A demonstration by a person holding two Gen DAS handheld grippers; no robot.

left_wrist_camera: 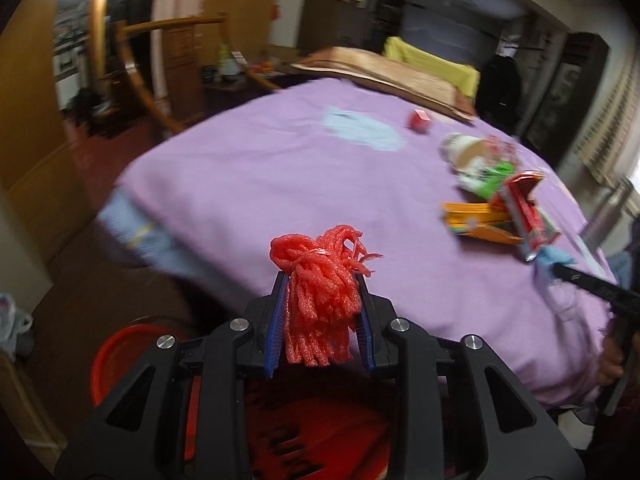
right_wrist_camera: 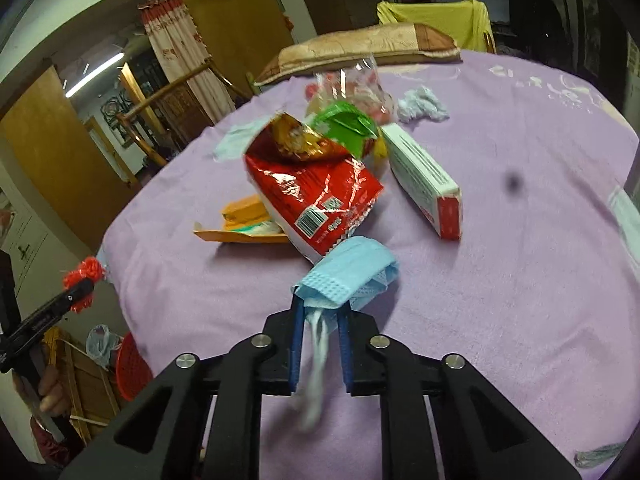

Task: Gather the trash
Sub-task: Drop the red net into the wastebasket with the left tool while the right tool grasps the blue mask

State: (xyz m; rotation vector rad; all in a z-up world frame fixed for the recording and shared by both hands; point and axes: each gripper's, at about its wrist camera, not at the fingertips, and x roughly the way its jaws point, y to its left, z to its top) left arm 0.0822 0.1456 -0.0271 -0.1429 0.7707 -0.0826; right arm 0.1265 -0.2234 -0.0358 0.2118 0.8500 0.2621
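Note:
My left gripper (left_wrist_camera: 322, 280) is shut on a red foam net (left_wrist_camera: 320, 280), held above a red basket (left_wrist_camera: 132, 356) at the bed's near left edge; this gripper also shows in the right wrist view (right_wrist_camera: 82, 288). My right gripper (right_wrist_camera: 322, 300) is shut on a blue face mask (right_wrist_camera: 352, 268) just above the purple bedspread (right_wrist_camera: 500, 280). Behind it lies a trash pile: a red snack bag (right_wrist_camera: 316, 192), a green packet (right_wrist_camera: 348, 128), an orange box (right_wrist_camera: 244, 220), a white-and-red box (right_wrist_camera: 424, 180) and clear plastic wrap (right_wrist_camera: 352, 84).
A second face mask (left_wrist_camera: 360, 130) and a small red box (left_wrist_camera: 419, 120) lie on the far part of the bed. A pillow (right_wrist_camera: 360, 50) and yellow cloth (right_wrist_camera: 436, 12) sit at the head. A wooden chair (left_wrist_camera: 160, 64) stands at left. A crumpled blue tissue (right_wrist_camera: 424, 106) lies behind the pile.

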